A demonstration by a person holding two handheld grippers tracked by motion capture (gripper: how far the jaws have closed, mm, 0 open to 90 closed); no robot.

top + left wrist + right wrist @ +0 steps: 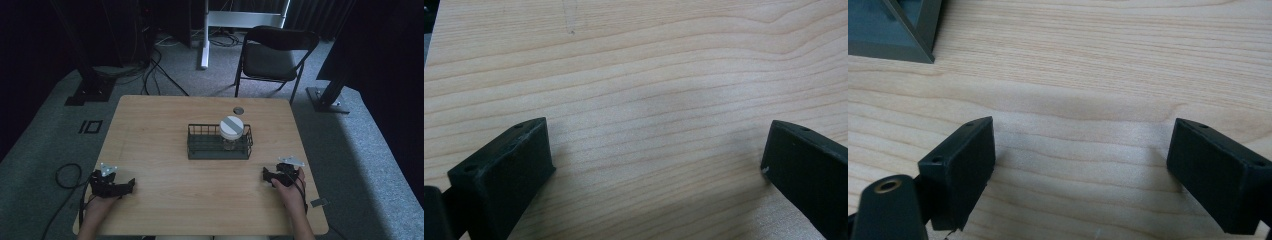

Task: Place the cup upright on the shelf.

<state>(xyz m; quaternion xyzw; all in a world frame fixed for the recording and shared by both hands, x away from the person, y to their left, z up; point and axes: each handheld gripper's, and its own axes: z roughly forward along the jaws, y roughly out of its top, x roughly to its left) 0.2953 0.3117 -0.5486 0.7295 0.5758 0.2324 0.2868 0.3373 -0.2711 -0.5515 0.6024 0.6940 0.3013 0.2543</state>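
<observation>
Left claw (131,186) I hold wide, nothing between its jaws, low on the counter (165,200) | right claw (266,175) wide too, holding nothing | wire basket (219,148) ahead of and between both claws, nearer my right | white-lidded jar (231,131) upright in the basket's right end

I see bare table (165,200) between both grippers; only the wire basket (220,148) holding a jar (231,131) obstructs mid-table.
</observation>
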